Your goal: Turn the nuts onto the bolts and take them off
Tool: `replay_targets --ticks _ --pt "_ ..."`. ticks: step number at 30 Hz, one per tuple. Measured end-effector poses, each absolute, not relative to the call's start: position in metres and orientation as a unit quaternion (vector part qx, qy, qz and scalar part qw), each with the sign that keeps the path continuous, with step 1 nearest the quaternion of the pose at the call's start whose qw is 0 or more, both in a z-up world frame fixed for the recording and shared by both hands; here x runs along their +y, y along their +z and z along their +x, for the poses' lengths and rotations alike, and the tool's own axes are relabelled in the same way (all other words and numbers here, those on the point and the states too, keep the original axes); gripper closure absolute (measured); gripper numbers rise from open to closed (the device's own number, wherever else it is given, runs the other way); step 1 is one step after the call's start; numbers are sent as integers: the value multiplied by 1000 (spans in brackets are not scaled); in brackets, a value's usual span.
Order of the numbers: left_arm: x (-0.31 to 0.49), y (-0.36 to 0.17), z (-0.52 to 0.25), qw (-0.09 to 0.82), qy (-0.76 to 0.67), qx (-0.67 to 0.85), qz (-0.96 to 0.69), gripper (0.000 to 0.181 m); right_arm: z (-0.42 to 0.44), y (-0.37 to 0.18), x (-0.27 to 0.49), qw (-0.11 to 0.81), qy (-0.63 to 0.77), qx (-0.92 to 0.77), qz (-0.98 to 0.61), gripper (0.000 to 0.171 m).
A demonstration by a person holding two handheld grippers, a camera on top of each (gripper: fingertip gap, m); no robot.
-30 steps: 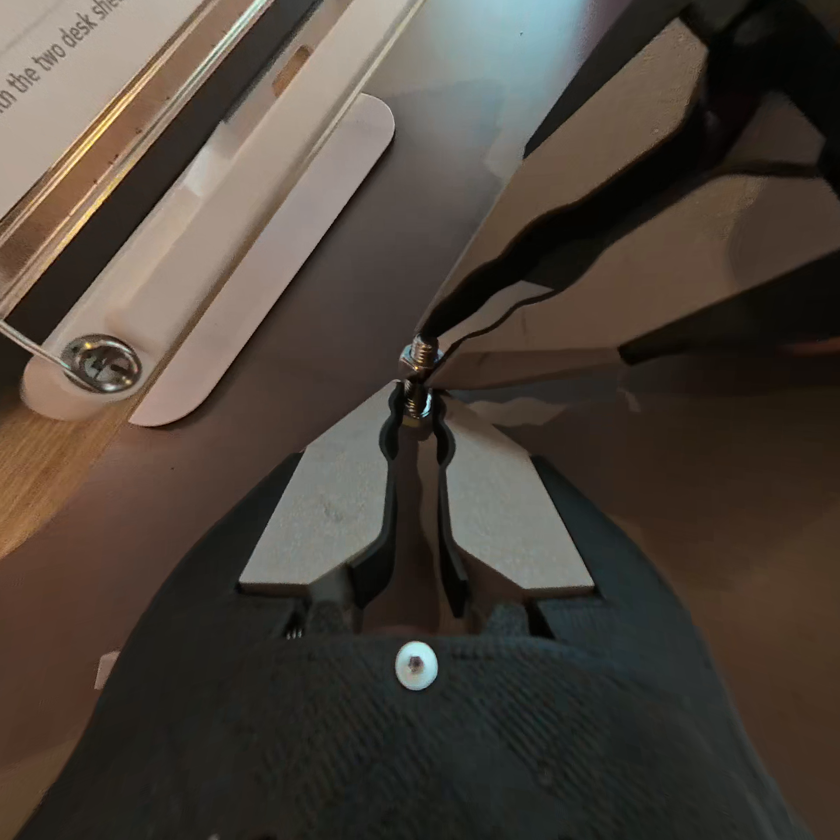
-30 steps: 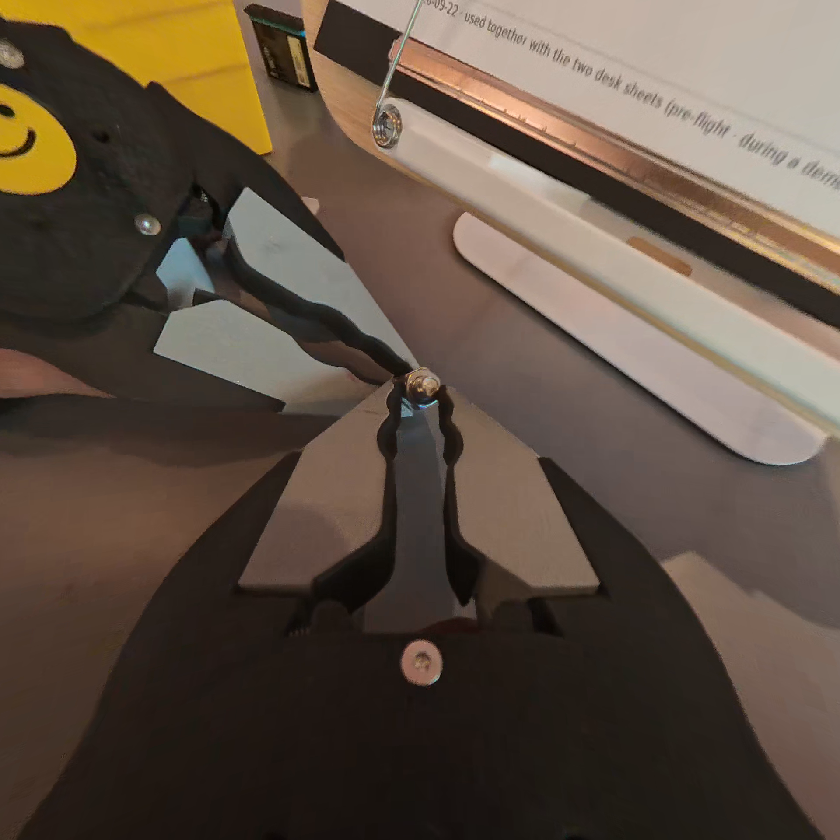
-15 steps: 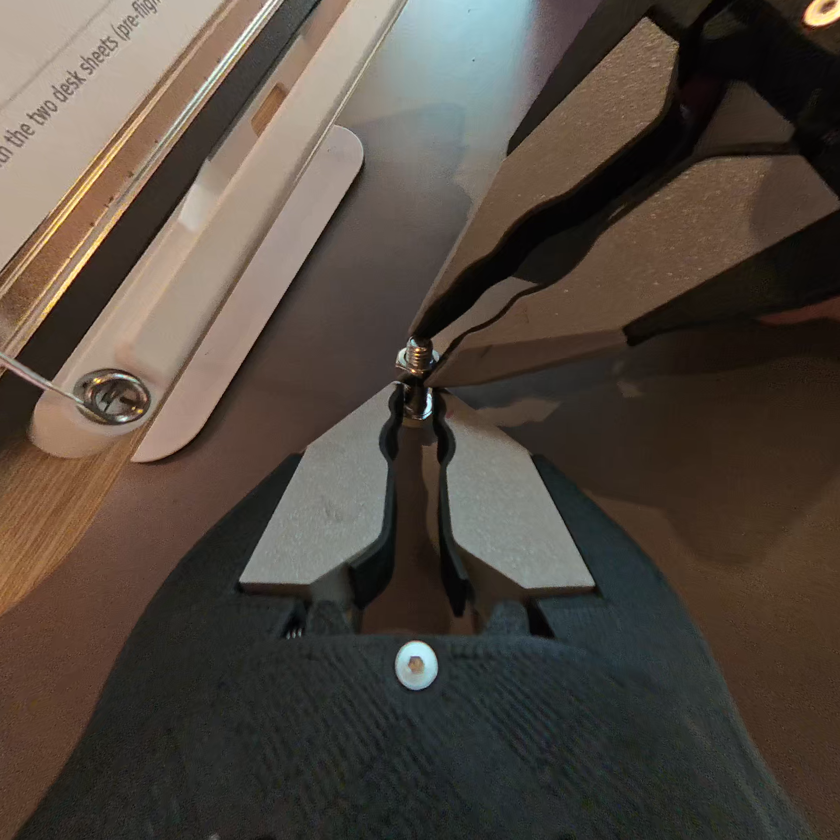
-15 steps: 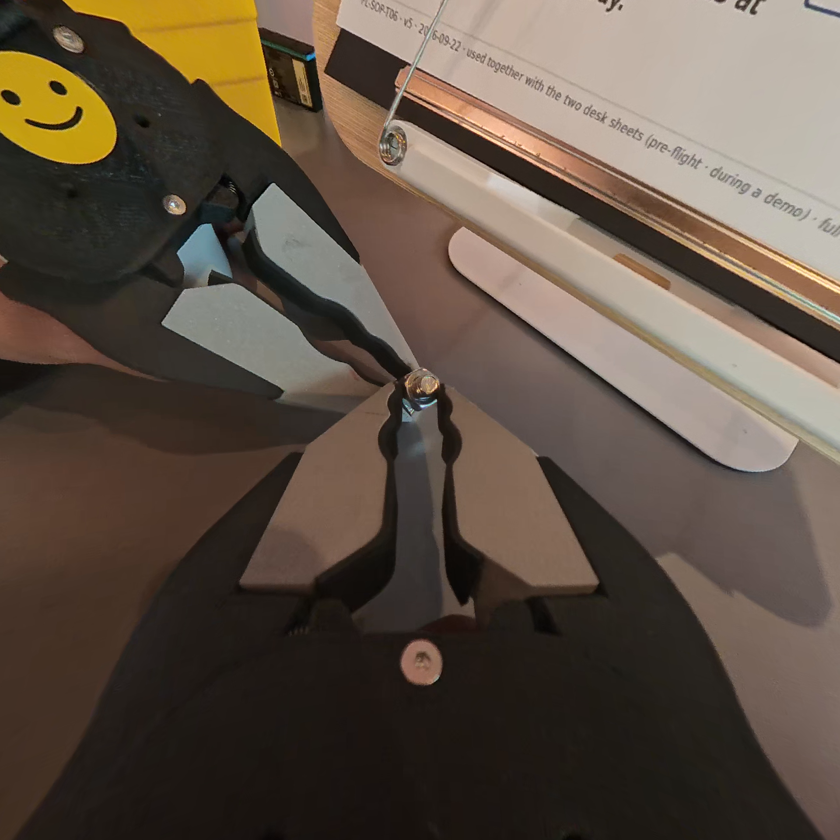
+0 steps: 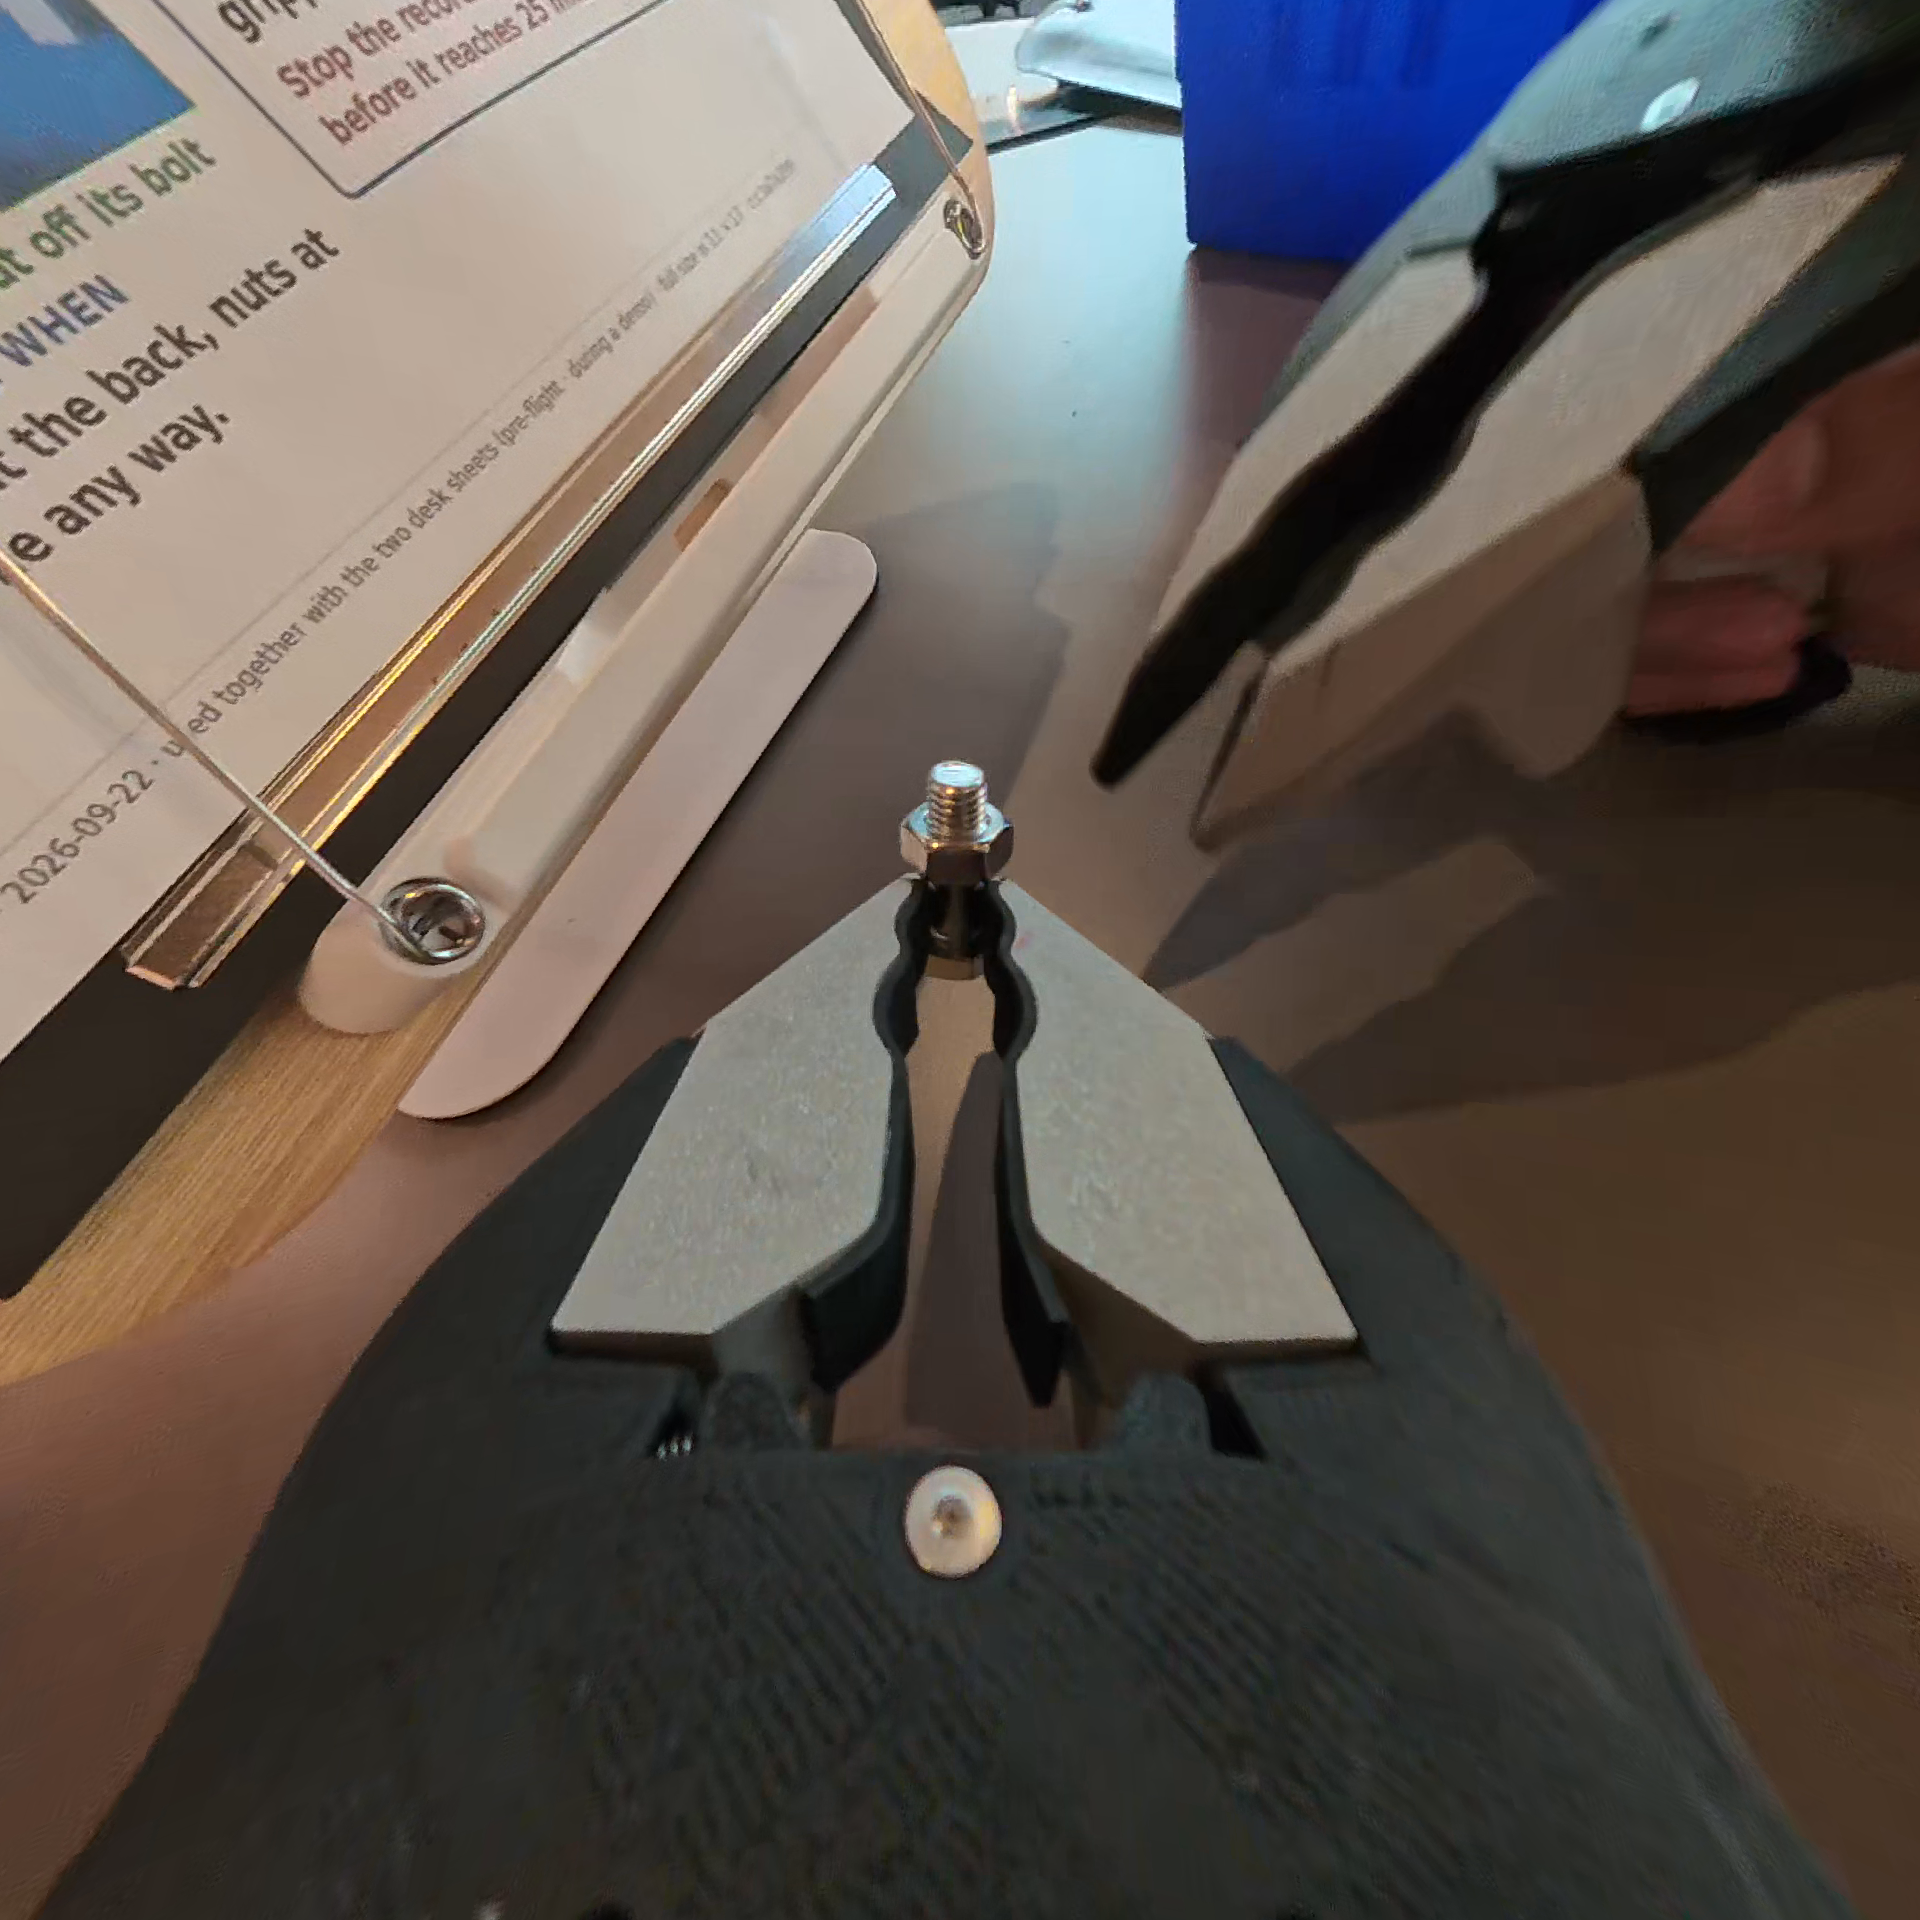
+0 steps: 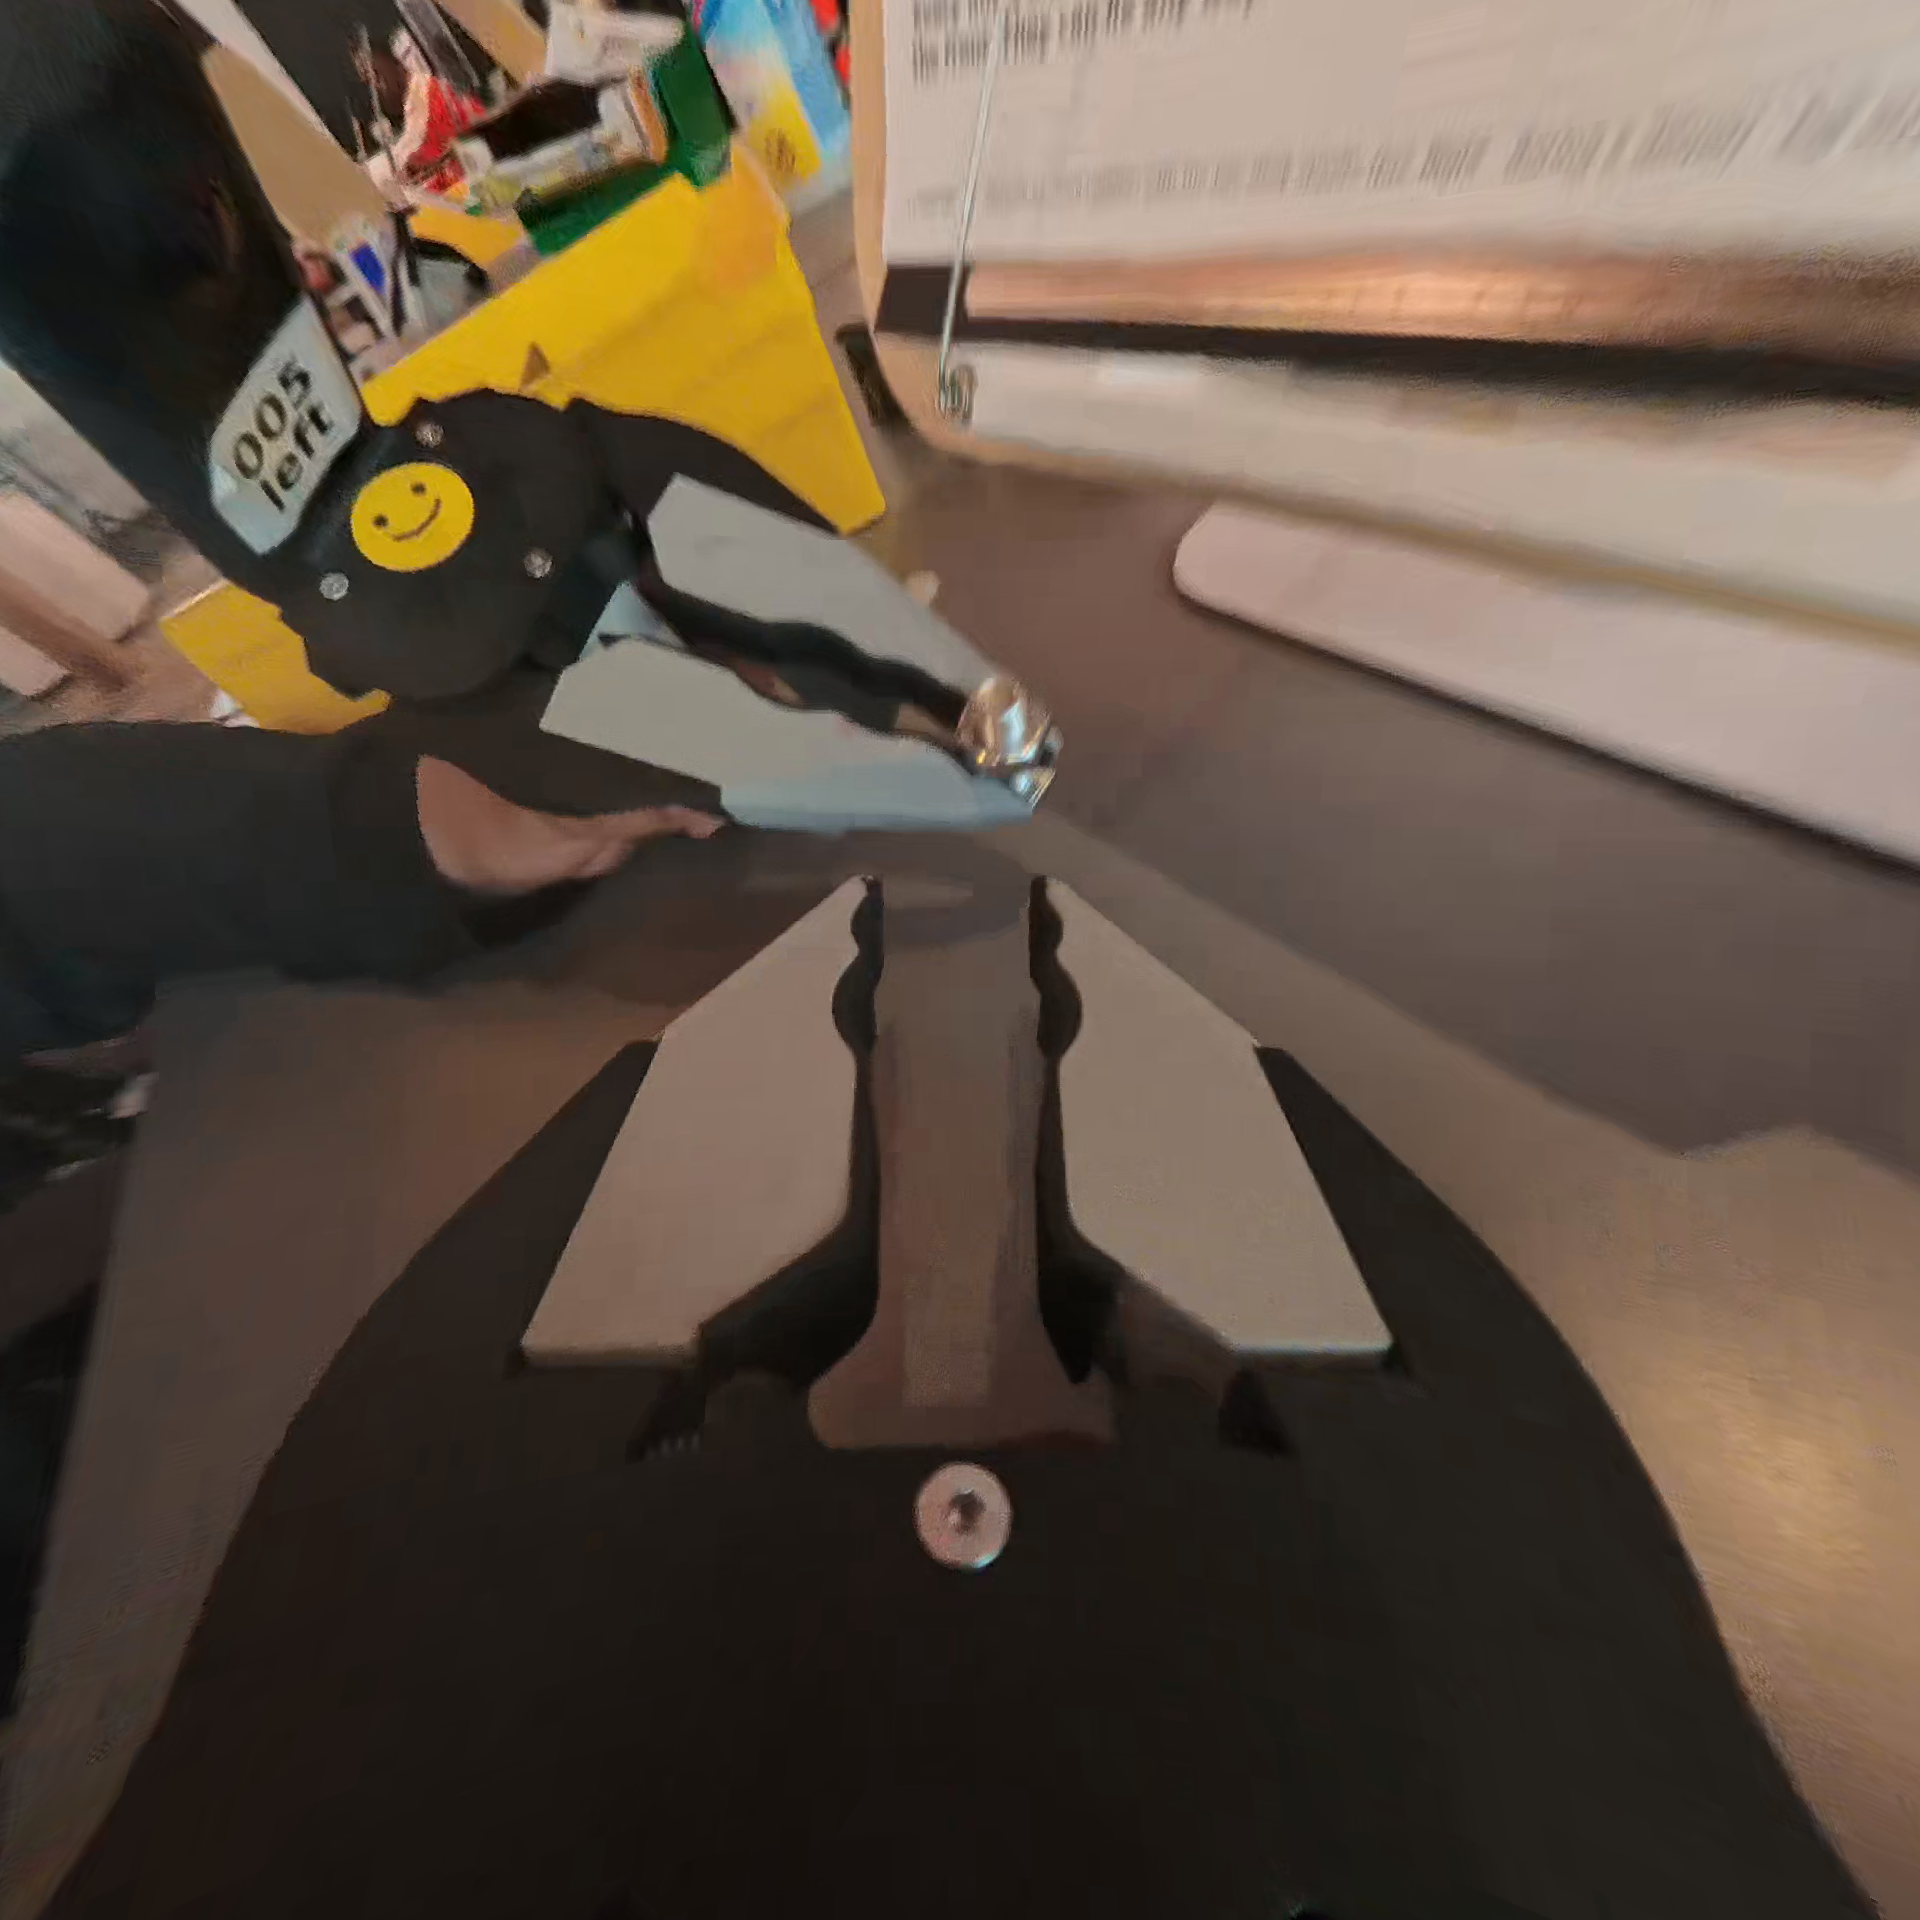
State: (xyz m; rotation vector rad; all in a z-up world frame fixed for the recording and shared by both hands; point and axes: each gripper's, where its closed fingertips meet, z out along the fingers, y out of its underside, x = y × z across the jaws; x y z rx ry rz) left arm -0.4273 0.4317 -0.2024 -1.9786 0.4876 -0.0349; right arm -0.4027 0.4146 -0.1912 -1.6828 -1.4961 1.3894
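My left gripper (image 5: 954, 914) is shut on a small steel bolt (image 5: 953, 935), held upright above the dark table. A hex nut (image 5: 954, 837) sits on the bolt's thread, just above my fingertips, with the thread end (image 5: 958, 795) poking out on top. My right gripper (image 6: 956, 894) is open and empty. It hangs off to the right of the bolt and apart from it, and it also shows in the left wrist view (image 5: 1174, 748). In the blurred right wrist view the left gripper (image 6: 997, 769) holds the bolt and nut (image 6: 1003, 727) just beyond my open fingertips.
A paper sheet in a clear stand with a white foot (image 5: 644, 790) leans at the left and back (image 6: 1455, 644). A yellow bin (image 6: 644, 343) stands behind the left gripper. A blue box (image 5: 1320, 114) stands at the far right. A person's hand (image 6: 540, 842) holds the left gripper. Both grippers' tips are close together, under 4 cm apart. About 12 cm separates my left fingertips from the white foot (image 5: 644, 790).
My right gripper let go of the nut, opened, and pulled back to the right. The left gripper kept hold of the bolt and the view tilted up.
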Motion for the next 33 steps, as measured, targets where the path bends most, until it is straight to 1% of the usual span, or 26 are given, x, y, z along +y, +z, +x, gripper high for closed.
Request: replay_targets --ticks 2,3,5,6,8,11,13,14,15,16,19,20,24,26,30,32,33 --pt "429 -203 -423 523 -11 211 -826 174 -400 -183 419 285 498 -567 -590 151" --pt "428 -201 -419 527 -19 217 -822 174 -400 -182 420 301 491 -579 -577 148" --pt "424 -200 -410 530 -33 220 -818 174 -402 -179 412 323 488 -603 -542 135" --pt "423 -200 -406 528 -38 224 -819 174 -403 -178 405 324 489 -618 -524 136" --pt "421 -200 -403 531 -31 230 -815 174 -406 -182 405 343 462 -628 -524 134" --pt "418 -198 -401 533 -44 233 -812 174 -404 -177 400 350 466 -635 -507 139" --pt "419 -196 -409 539 -44 214 -814 174 -401 -180 400 334 467 -642 -508 148" --pt "420 -193 -414 548 -49 201 -811 174 -395 -184 389 295 482 -661 -493 171" --pt "420 -190 -418 552 -62 191 -809 174 -392 -187 386 273 488 -669 -491 171" --pt "418 -191 -418 548 -82 188 -811 174 -394 -190 392 282 477 -663 -503 171" --pt "414 -190 -414 545 -118 197 -807 174 -401 -178 412 340 471 -630 -515 141" --pt "413 -189 -412 545 -120 201 -805 174 -402 -176 413 339 480 -623 -516 134" --pt "409 -188 -396 547 -130 241 -791 174 -404 -175 405 298 521 -613 -514 137" --pt "407 -189 -388 544 -131 257 -788 174 -403 -171 398 287 537 -616 -500 155" --pt "409 -189 -386 547 -126 256 -787 174 -400 -170 398 283 533 -613 -510 156" --pt "412 -188 -387 548 -126 247 -789 172 -400 -172 403 300 503 -612 -532 156" --pt "412 -186 -387 556 -127 244 -785 168 -400 -171 409 323 483 -607 -542 156"
